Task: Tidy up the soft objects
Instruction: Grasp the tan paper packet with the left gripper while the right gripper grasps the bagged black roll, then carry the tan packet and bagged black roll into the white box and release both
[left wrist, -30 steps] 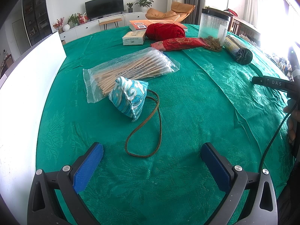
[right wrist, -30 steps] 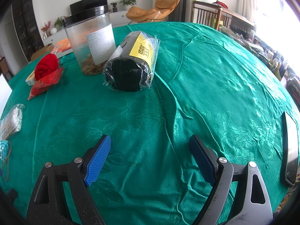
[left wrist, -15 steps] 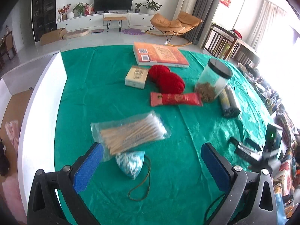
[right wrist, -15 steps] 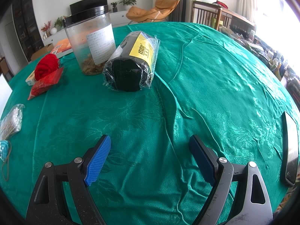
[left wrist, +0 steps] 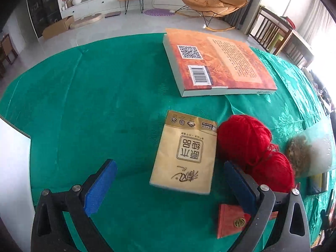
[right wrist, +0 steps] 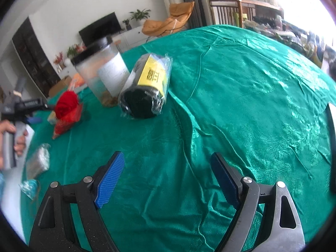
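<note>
The left hand-held gripper (left wrist: 168, 183) hangs above the green-clothed worktop (left wrist: 105, 105) with its jaws spread wide and nothing between them; a beige tissue pack (left wrist: 185, 153) lies flat on the cloth just ahead, between the lines of the two blue pads (left wrist: 98, 189). Two red yarn balls (left wrist: 252, 149) sit pressed against the pack's right edge, the nearer ball partly hidden behind the right finger. Below them a red packet (left wrist: 229, 220) pokes out from under that finger. Farther back an orange book (left wrist: 218, 63) lies face down, well apart from the pack. At the right edge a clear jar (left wrist: 313, 147) with brown contents stands beside the yarn. The right hand-held gripper (right wrist: 166, 180) is likewise wide open and holds nothing, poised over bare cloth. Ahead of it a black roll in clear wrap with a yellow label (right wrist: 147, 90) lies on its side, touching or nearly touching the black-lidded jar (right wrist: 103, 73). To the left, the yarn (right wrist: 66, 104) rests by the red packet (right wrist: 65, 121). A bag of cotton swabs (right wrist: 37, 161) and a blue patterned pouch (right wrist: 30, 185) lie near the left edge, both blurred.
</note>
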The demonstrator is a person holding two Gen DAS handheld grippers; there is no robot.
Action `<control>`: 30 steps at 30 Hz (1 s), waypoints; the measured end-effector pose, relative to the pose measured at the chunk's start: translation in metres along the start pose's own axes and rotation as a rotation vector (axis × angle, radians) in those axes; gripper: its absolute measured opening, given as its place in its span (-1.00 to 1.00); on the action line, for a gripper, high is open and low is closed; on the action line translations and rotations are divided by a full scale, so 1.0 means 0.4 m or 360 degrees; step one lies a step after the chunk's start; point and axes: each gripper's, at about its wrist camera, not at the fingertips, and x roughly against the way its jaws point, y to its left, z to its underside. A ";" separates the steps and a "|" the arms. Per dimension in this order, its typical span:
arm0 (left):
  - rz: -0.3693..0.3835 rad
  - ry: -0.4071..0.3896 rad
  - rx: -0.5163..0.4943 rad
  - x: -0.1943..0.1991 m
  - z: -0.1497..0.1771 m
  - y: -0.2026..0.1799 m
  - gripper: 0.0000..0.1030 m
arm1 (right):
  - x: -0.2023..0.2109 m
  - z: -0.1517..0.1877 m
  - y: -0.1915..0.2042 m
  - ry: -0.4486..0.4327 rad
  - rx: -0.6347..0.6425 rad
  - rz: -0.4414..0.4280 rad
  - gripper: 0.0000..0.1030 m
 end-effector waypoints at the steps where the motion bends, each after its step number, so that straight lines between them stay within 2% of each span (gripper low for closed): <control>1: -0.0022 -0.0004 -0.0024 -0.011 0.002 0.000 0.95 | 0.005 -0.028 -0.010 -0.0031 -0.0047 -0.0018 0.69; 3: -0.0060 -0.0002 -0.0075 -0.031 0.007 -0.005 0.95 | -0.023 -0.098 0.002 0.0008 -0.0032 -0.0041 0.70; 6: -0.0094 -0.0040 -0.0176 -0.036 0.013 -0.024 0.94 | -0.125 -0.183 0.073 0.0185 0.0115 -0.0044 0.71; 8: -0.0081 -0.0085 -0.0181 -0.023 0.014 -0.026 0.61 | -0.207 -0.205 0.122 0.0291 0.0259 0.0013 0.69; 9: -0.0087 -0.0102 -0.0180 -0.010 0.010 -0.026 -0.01 | -0.249 -0.208 0.134 0.0360 0.0299 0.0039 0.66; 10: -0.0104 -0.0086 -0.0155 -0.005 0.000 -0.020 0.01 | -0.281 -0.209 0.132 0.0421 0.0290 0.0034 0.45; 11: -0.0067 -0.0080 -0.0109 0.004 -0.005 -0.007 0.00 | -0.297 -0.208 0.114 0.0455 0.0224 -0.0044 0.18; 12: -0.0038 -0.0096 -0.0077 0.017 -0.010 0.005 0.00 | -0.297 -0.213 0.105 0.0438 0.0180 -0.0049 0.13; 14: -0.0018 -0.0135 -0.0025 0.052 -0.014 0.027 0.00 | -0.276 -0.224 0.097 0.0379 0.0179 0.0017 0.11; 18: 0.0130 -0.0203 0.0107 0.178 0.004 0.077 0.00 | -0.168 -0.271 0.075 0.0170 0.0128 0.0031 0.11; 22: 0.0193 -0.0328 0.0070 0.371 0.066 0.113 0.00 | -0.036 -0.317 0.158 0.0006 0.0261 -0.0025 0.11; 26: 0.0179 -0.0418 0.0065 0.569 0.179 0.202 0.00 | 0.078 -0.308 0.320 -0.0035 0.0400 -0.0232 0.11; 30: 0.0068 -0.0453 0.0167 0.717 0.316 0.359 0.01 | 0.168 -0.222 0.544 0.0011 0.0554 -0.0530 0.11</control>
